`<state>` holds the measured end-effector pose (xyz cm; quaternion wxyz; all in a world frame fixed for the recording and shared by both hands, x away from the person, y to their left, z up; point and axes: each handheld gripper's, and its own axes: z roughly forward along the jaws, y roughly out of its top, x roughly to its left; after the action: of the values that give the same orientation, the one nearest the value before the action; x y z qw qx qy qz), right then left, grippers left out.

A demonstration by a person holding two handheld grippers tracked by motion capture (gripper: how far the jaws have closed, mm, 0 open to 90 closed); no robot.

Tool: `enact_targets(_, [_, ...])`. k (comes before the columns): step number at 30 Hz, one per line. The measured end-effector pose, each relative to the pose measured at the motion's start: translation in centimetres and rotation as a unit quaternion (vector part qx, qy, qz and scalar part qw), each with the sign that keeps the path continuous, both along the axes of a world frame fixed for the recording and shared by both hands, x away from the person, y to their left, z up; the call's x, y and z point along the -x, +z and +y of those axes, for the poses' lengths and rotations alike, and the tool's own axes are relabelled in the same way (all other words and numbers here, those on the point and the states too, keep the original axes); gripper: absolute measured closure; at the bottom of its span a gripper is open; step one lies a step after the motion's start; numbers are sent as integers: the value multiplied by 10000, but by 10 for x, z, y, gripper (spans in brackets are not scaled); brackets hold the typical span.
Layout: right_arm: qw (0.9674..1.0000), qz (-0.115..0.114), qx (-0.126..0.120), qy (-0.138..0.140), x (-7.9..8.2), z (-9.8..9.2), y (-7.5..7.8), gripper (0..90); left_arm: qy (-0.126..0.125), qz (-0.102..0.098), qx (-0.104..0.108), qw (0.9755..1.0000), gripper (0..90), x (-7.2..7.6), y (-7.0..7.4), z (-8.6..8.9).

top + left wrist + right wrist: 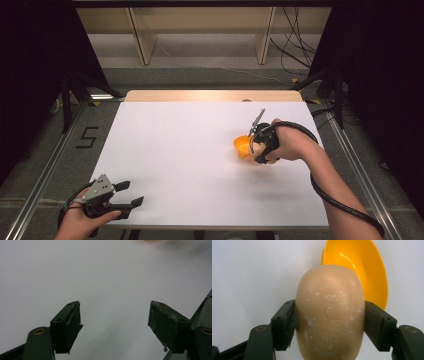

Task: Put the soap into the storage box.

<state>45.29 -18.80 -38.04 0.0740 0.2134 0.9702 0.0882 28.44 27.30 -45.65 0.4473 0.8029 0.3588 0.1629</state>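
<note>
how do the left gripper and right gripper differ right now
The left gripper has its jaws spread wide with nothing between them; the right gripper is clamped on a tan egg-shaped object. The left gripper sits at the near left edge of the white table; the right gripper is at the far right, by a yellow bowl. Both have black jaws and are hand-held.

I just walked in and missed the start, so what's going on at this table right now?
A person is working at a white table with a hand-held tool in each hand. The right tool is shut on a tan egg-shaped object, held just in front of an orange bowl that sits on the right part of the table. Whether the egg has left the bowl or is headed to it cannot be told. The left tool is open with nothing between its jaws, over the table's near left corner.
</note>
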Motion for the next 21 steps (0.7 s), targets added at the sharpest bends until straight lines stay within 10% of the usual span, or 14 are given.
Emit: enact_targets(21, [9983,-516,-26,286,-13,12,0,334,35,-5,55,10000,258,1,0,-1])
